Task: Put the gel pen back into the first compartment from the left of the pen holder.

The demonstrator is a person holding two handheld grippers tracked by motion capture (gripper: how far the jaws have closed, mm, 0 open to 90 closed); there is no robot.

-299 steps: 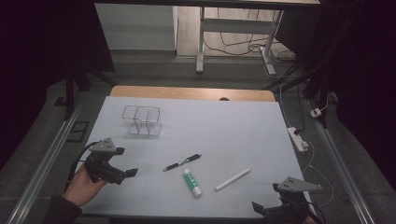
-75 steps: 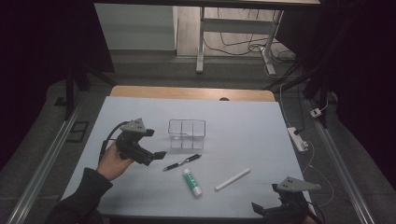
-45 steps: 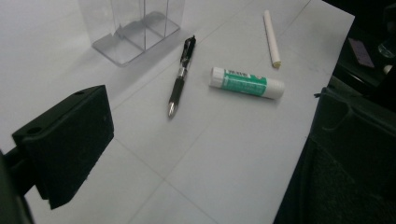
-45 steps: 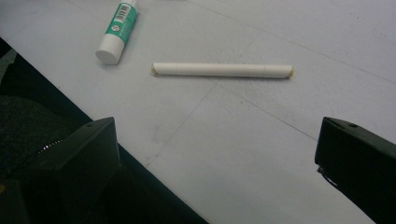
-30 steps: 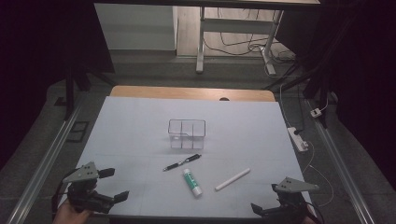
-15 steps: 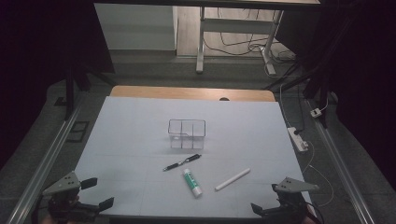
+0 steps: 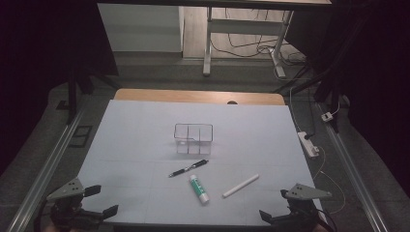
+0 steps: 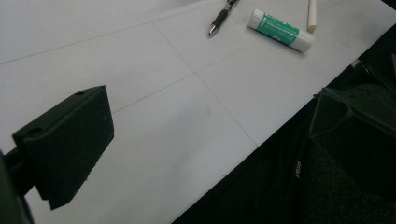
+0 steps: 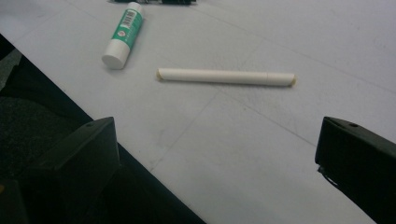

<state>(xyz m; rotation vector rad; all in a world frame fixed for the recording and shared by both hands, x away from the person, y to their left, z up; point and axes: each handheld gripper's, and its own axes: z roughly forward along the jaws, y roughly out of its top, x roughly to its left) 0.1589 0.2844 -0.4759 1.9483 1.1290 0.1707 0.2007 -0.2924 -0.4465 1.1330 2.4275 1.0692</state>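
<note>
Left gripper: left gripper point(image 7: 103, 200) sits at the near left corner of the table point(image 7: 135, 121), jaws spread wide, nothing between them; in its own view one jaw is over the white tabletop, the other past the near edge.
Clear box: clear box point(image 7: 193, 138) with inner dividers stands upright at mid-table, well apart from both grippers.
Pen: black pen point(image 7: 188, 168) lies just in front of the box, slanted, not touching it.
Glue stick: green-and-white glue stick point(image 7: 199, 188) lies on its side just below the pen, near it.
White stick: white stick point(image 7: 241, 185) lies flat to the right of the glue stick, apart from it; nearest item to the right gripper.
Right gripper: right gripper point(image 7: 275, 205) rests at the near right edge, jaws wide apart and empty, white stick point(image 9: 226, 77) ahead of them, untouched.
</note>
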